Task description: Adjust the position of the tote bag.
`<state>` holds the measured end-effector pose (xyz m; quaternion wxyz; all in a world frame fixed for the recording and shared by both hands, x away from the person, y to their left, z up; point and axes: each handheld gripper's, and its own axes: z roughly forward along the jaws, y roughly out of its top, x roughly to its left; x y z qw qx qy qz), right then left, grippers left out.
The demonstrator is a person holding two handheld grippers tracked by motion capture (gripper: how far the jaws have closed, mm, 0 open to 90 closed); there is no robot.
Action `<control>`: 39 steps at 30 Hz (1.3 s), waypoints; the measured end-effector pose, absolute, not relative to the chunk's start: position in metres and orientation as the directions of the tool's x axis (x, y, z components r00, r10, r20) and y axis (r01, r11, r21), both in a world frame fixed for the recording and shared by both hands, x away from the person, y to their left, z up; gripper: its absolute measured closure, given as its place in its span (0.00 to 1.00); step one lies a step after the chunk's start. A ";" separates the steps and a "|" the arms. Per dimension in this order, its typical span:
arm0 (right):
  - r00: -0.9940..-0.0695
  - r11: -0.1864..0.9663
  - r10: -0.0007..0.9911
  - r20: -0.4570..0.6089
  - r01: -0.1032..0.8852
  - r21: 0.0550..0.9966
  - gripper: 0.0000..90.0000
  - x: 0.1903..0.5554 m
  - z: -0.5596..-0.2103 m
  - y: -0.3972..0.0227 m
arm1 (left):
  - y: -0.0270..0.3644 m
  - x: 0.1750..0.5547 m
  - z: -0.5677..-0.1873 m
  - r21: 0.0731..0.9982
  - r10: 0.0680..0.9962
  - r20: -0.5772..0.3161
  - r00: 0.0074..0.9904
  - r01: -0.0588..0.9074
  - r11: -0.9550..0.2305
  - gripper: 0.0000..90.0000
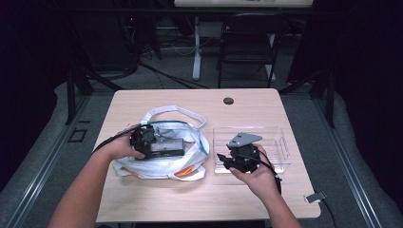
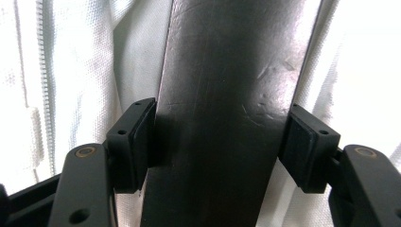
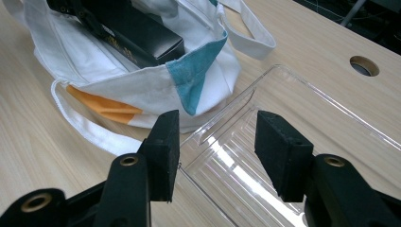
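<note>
While inside the white bag (image 1: 161, 166), black box (image 2: 227, 118) in left tool's (image 2: 220, 146) grip; right tool (image 3: 215, 153) open.

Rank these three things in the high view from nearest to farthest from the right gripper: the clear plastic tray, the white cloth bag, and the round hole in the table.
1. Clear plastic tray: directly under the right gripper, at its near left corner.
2. White cloth bag: to the left of the gripper, on the table's left half.
3. Round hole: beyond the tray, near the table's far edge.
</note>
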<state>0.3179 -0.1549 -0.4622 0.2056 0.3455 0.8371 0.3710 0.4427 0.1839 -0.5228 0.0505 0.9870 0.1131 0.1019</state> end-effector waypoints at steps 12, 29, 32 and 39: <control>-0.675 0.475 0.734 -0.073 0.433 0.766 0.56 0.320 -0.463 -0.156 | 0.187 0.434 -0.518 0.140 0.188 0.223 0.957 0.160 -0.977 0.44; -0.673 0.467 0.737 -0.067 0.434 0.770 0.56 0.321 -0.465 -0.155 | 0.190 0.429 -0.517 0.108 0.113 0.272 0.956 0.087 -0.990 0.48; -0.675 0.469 0.735 -0.068 0.434 0.769 0.56 0.321 -0.465 -0.155 | 0.191 0.429 -0.518 0.113 0.113 0.272 0.956 0.085 -0.990 0.48; -0.676 0.470 0.734 -0.065 0.436 0.768 0.56 0.322 -0.466 -0.155 | 0.192 0.428 -0.516 0.126 0.111 0.269 0.957 0.079 -0.989 0.48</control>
